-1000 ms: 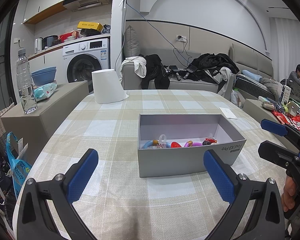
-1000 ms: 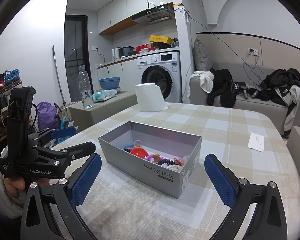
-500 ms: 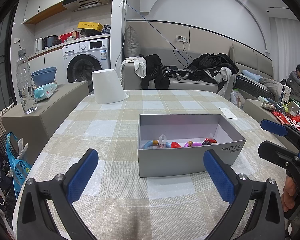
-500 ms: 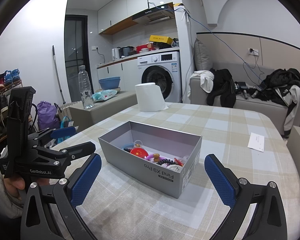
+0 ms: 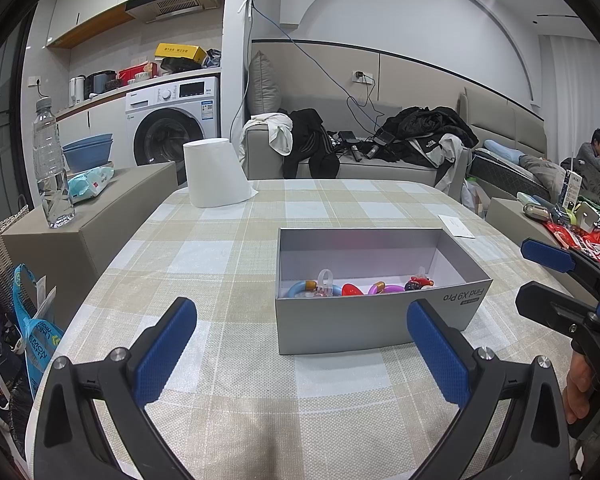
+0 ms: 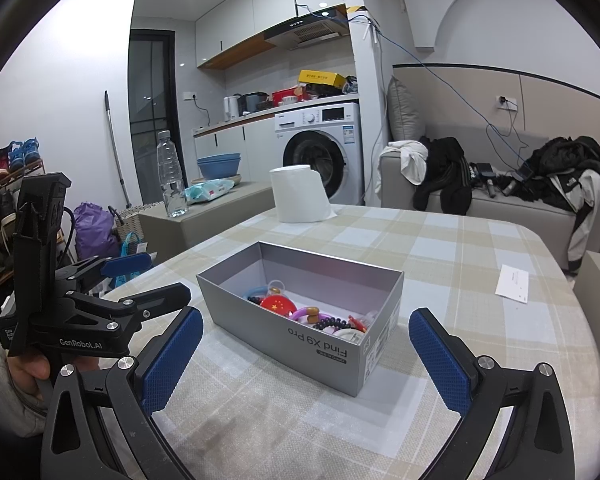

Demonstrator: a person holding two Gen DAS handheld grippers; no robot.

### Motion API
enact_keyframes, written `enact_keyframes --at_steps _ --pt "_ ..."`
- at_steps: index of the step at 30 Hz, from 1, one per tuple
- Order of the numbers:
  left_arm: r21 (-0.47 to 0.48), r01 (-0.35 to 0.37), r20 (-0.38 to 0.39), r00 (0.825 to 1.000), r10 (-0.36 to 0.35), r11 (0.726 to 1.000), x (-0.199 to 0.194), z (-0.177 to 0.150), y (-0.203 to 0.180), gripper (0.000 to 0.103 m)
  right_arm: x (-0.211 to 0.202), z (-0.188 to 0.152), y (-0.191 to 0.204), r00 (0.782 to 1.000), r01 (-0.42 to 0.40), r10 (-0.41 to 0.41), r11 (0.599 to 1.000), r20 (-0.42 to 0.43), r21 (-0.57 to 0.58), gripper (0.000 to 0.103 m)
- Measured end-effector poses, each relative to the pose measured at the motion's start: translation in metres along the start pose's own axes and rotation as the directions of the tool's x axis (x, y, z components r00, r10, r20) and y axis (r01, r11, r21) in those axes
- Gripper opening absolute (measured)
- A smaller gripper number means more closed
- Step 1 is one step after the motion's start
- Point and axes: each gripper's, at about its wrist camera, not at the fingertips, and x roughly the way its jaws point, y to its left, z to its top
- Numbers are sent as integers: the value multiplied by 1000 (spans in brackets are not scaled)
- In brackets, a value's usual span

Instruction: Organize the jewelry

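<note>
On the checked tablecloth (image 5: 228, 264), the grey cardboard box (image 6: 300, 320) seemingly holds all the colourful trinkets (image 6: 300, 310), while left gripper (image 5: 300, 344) and right gripper (image 6: 304, 352) hover wide, empty.

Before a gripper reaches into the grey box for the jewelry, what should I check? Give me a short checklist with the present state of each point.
1. Left gripper open and empty: ok.
2. Right gripper open and empty: ok.
3. Grey box open on top, no lid: ok.
4. Jewelry visible inside the box: ok.
5. Pieces lie separate, not tangled: cannot tell.
6. Place to sort the pieces into: cannot tell, none seen on the table.
</note>
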Motion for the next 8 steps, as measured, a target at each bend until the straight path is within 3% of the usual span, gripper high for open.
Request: enact_keyframes --at_steps 8 --pt "-2 -4 8 1000 4 1000 -4 2 1 102 0 0 0 1000 0 0 1000 0 0 103"
